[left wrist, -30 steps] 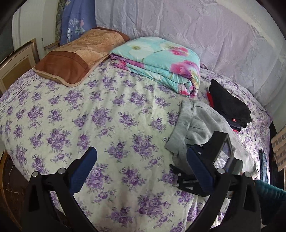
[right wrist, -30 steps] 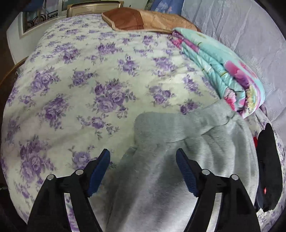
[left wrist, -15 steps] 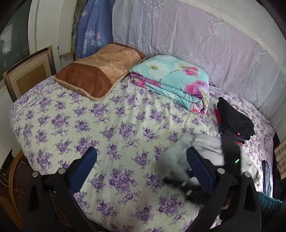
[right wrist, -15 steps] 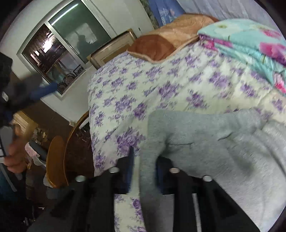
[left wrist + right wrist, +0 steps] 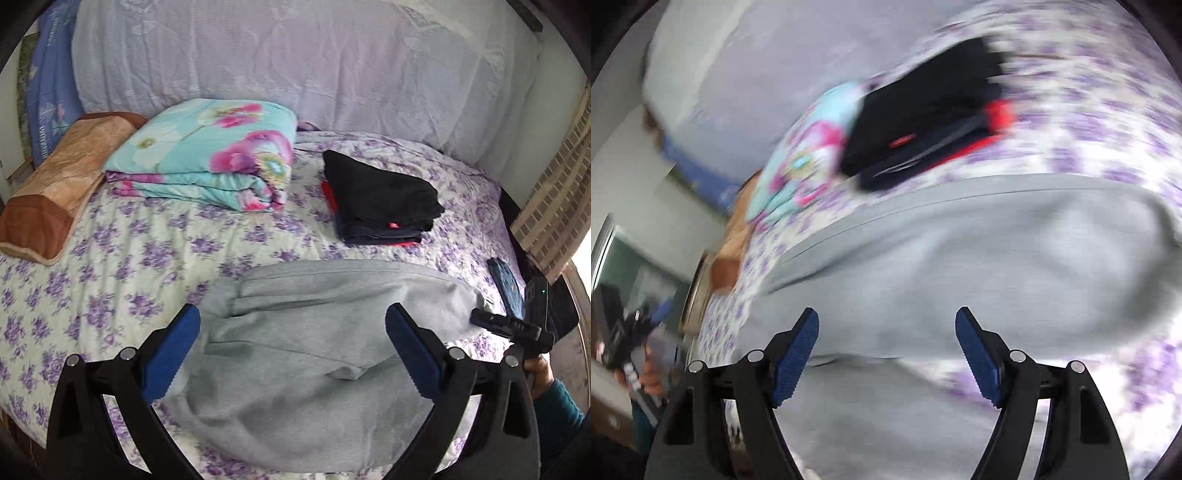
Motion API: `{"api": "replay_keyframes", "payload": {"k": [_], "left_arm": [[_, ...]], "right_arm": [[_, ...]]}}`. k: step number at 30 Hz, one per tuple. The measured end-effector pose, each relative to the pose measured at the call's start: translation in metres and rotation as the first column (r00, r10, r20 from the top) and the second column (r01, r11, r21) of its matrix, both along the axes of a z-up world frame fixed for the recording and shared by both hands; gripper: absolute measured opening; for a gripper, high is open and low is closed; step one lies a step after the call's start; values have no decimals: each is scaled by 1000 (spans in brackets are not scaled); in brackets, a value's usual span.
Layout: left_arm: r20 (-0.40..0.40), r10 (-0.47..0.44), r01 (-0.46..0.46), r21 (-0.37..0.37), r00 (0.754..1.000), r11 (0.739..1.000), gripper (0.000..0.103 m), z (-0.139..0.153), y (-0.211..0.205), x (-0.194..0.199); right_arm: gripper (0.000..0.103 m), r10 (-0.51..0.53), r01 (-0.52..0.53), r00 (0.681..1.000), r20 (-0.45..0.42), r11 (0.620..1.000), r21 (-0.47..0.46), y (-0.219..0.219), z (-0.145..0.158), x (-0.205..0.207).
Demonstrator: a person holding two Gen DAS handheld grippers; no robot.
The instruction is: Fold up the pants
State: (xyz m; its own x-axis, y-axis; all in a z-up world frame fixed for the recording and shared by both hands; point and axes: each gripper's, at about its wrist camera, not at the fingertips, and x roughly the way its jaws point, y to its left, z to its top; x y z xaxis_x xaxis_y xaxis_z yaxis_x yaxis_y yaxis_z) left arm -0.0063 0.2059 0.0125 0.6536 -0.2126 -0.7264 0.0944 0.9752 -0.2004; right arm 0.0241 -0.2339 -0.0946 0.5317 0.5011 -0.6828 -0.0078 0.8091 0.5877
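grey pants (image 5: 310, 354) | lying rumpled on the bed (image 5: 110, 258), waistband towards the dark folded stack (image 5: 380, 199) | left claw (image 5: 291, 350) spread, empty | right claw (image 5: 886, 354) opening, nothing pinched | advice: smooth fabric flat, then pinch both waistband corners evenly before folding

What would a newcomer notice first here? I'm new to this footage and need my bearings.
The grey pants lie spread in front on the purple-flowered bedspread, under both open claws. Behind them sits a folded black garment stack, with a bright turquoise floral quilt to its left.
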Motion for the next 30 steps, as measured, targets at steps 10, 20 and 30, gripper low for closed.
{"api": "replay_keyframes", "payload": {"k": [10,20,30], "left_arm": [[-60,-143,146,60,988,987,98,-12,-124,31],[-214,-163,209,211,963,955,98,-109,-220,36],[-270,-103,164,215,957,963,98,-132,-210,38]], "right_arm": [[78,-374,387,921,-108,910,147,-180,-77,-33],[8,-288,277,956,53,949,149,-215,-19,42],[72,-50,30,990,-128,988,-154,-210,-33,-12]]}}
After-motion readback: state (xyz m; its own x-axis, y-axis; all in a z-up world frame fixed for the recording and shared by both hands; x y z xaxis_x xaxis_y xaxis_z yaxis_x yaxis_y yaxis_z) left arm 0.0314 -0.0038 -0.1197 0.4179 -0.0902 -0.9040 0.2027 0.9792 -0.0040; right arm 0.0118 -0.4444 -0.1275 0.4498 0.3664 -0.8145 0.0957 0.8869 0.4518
